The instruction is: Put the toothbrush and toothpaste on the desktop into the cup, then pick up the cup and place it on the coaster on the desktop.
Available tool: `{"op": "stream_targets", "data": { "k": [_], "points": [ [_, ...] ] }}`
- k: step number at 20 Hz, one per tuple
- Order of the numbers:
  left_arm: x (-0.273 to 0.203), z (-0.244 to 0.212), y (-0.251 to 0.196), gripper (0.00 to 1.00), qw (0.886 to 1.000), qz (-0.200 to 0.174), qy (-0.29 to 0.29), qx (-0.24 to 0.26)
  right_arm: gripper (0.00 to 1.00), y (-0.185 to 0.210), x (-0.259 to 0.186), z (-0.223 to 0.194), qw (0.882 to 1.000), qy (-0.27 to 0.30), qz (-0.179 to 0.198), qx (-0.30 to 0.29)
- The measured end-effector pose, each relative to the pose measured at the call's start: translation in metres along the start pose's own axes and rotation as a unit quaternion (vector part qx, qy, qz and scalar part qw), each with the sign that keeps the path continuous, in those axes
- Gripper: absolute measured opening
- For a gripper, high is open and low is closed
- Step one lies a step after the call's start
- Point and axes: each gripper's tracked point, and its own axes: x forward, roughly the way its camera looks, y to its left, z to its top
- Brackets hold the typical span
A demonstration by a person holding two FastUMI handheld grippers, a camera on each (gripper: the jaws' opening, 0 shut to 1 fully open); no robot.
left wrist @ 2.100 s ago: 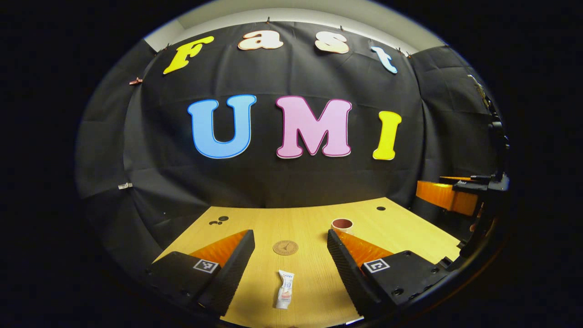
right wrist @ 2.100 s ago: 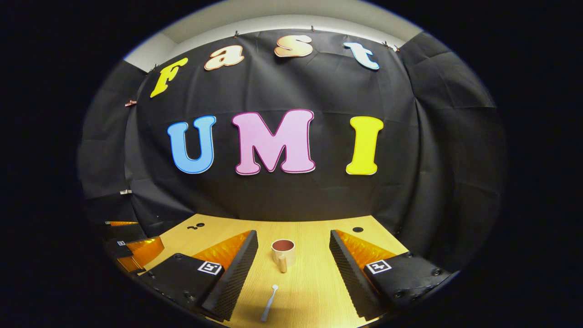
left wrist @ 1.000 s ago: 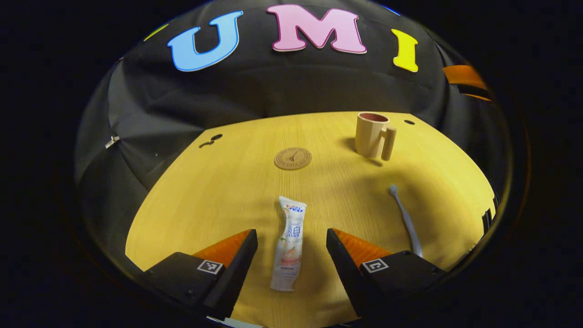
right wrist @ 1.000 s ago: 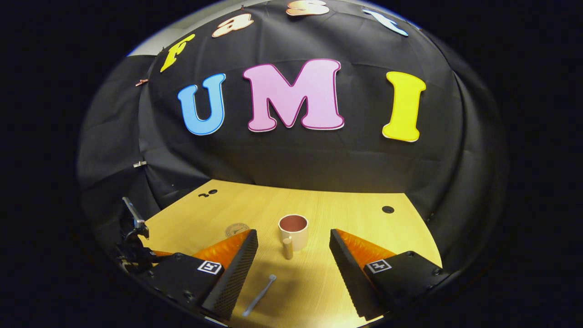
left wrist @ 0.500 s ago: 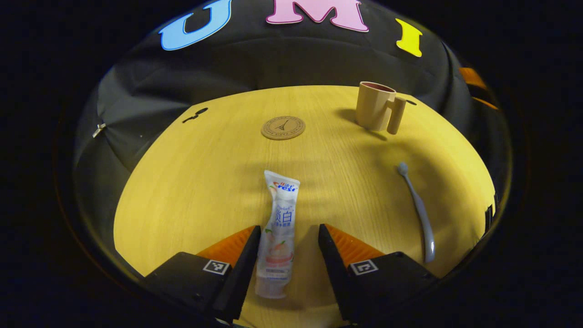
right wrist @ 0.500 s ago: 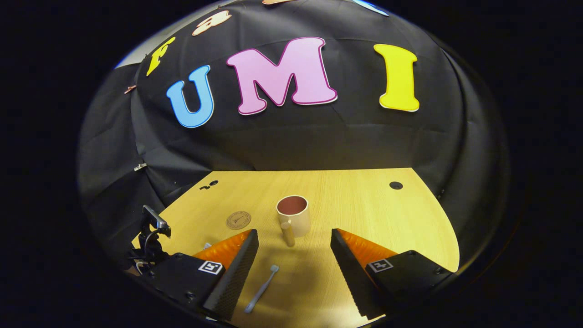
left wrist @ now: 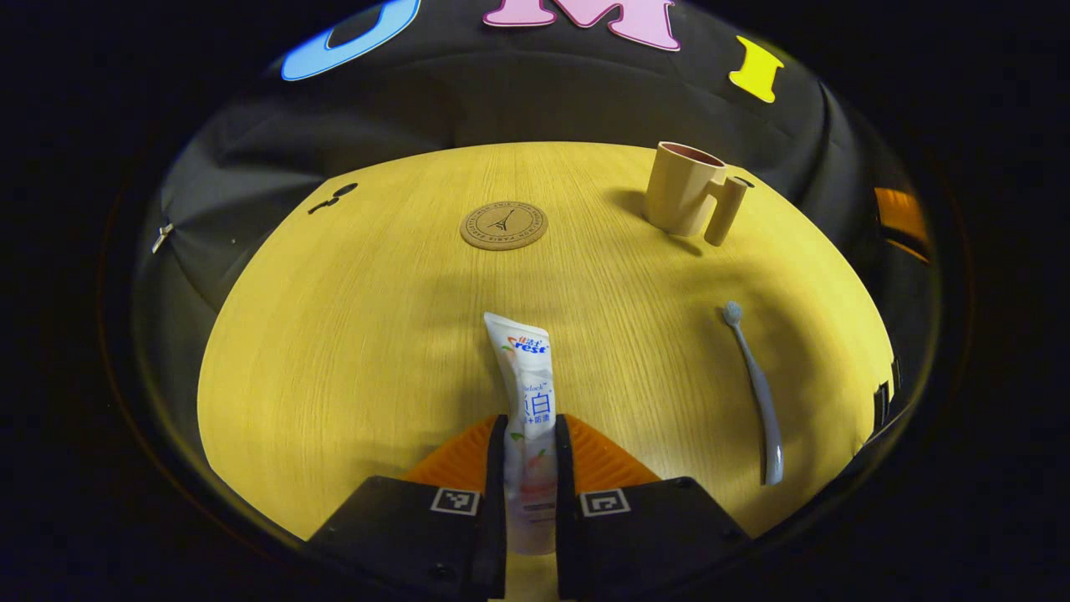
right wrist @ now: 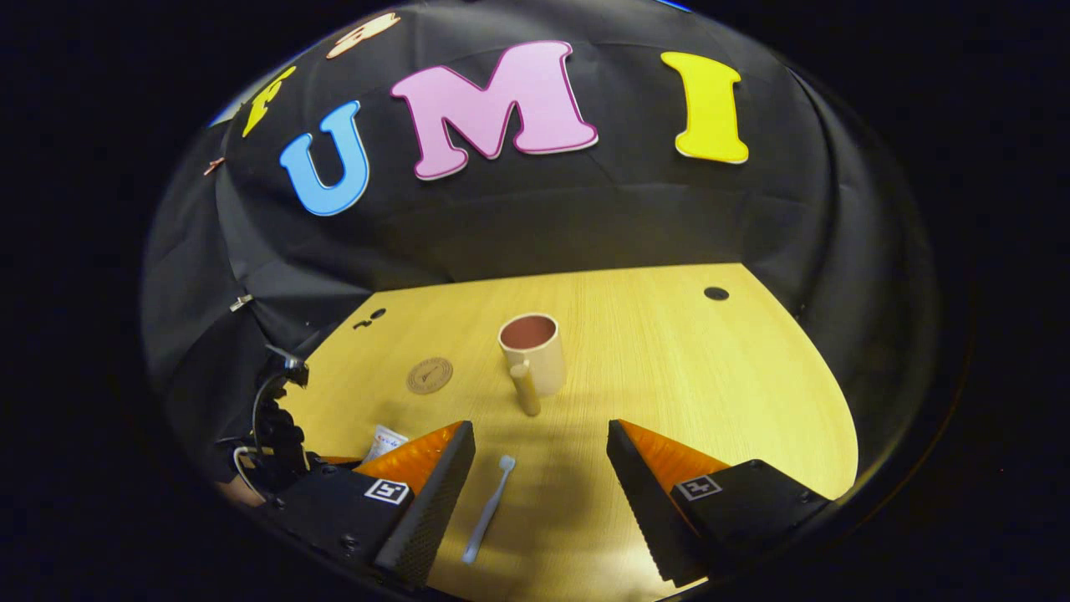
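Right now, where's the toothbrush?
In the left gripper view the toothbrush lies flat on the desk, right of the toothpaste, bristles toward the cup; in the right gripper view it lies between the open fingers.

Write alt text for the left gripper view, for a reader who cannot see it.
The left gripper is shut on the lower part of a toothpaste tube lying on a wooden desk. Beyond it are a round coaster and, to the right, a beige cup standing upright; a toothbrush lies near the desk's right edge.
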Motion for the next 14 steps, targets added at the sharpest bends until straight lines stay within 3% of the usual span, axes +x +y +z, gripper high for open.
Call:
{"op": "stream_targets", "data": {
  "k": [3, 4, 8, 11, 12, 14],
  "points": [
    [-0.014, 0.001, 0.005, 0.22, 0.999, -0.014, -0.012, 0.038, 0.98, 0.019, -0.001, -0.049, 0.997, 0.068, -0.024, 0.005],
    [-0.02, 0.002, 0.006, 0.27, 0.999, -0.021, -0.018, 0.042, 0.99, 0.024, 0.0, -0.057, 0.996, 0.081, -0.029, 0.004],
    [-0.063, 0.002, 0.031, 0.27, 0.997, -0.047, -0.05, 0.034, 0.99, 0.046, 0.024, -0.088, 0.991, 0.122, -0.052, 0.027],
    [-0.073, -0.011, 0.044, 0.22, 0.996, -0.05, -0.055, 0.054, 0.98, 0.035, 0.035, -0.107, 0.986, 0.143, -0.088, 0.006],
    [-0.076, -0.017, 0.048, 0.27, 0.996, -0.052, -0.056, 0.055, 0.99, 0.034, 0.038, -0.114, 0.984, 0.151, -0.097, -0.002],
    [-0.082, -0.026, 0.056, 0.27, 0.995, -0.052, -0.058, 0.065, 0.98, 0.035, 0.043, -0.129, 0.98, 0.168, -0.105, 0.002]
  ]
}}
